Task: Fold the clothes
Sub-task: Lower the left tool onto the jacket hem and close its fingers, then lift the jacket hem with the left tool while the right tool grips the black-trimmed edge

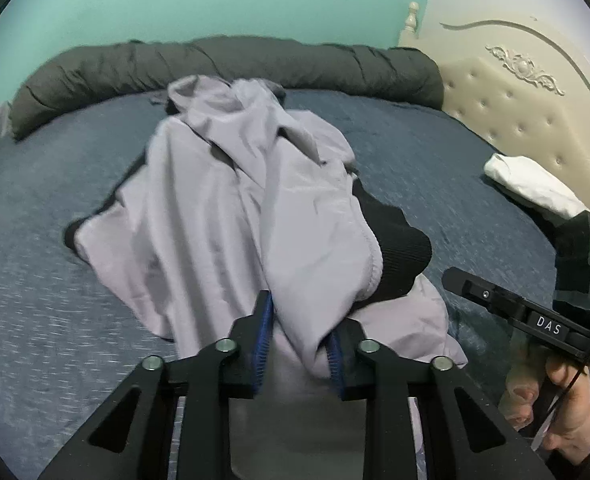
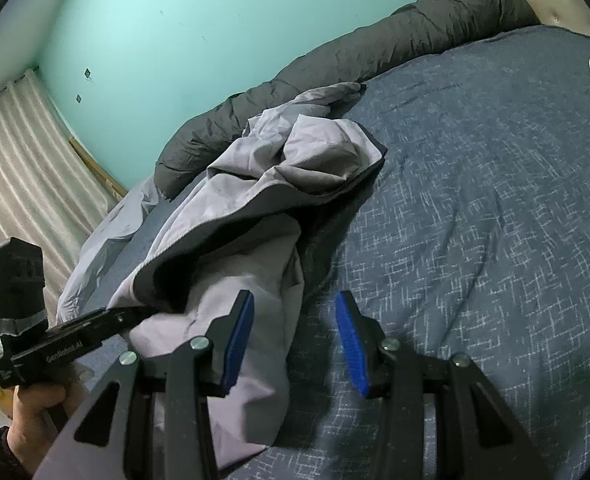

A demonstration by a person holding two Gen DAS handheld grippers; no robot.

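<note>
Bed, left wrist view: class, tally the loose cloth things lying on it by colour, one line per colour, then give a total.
Lilac-grey: 1, the jacket with black cuffs, its near edge between the pads of the left gripper
Dark grey: 1, the rolled blanket along the far edge
White: 1, the folded cloth near the headboard
Total: 3

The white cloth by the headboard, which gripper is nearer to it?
Right. The right gripper lies just below the white cloth; the left gripper is farther off, clamped on the grey jacket.
</note>
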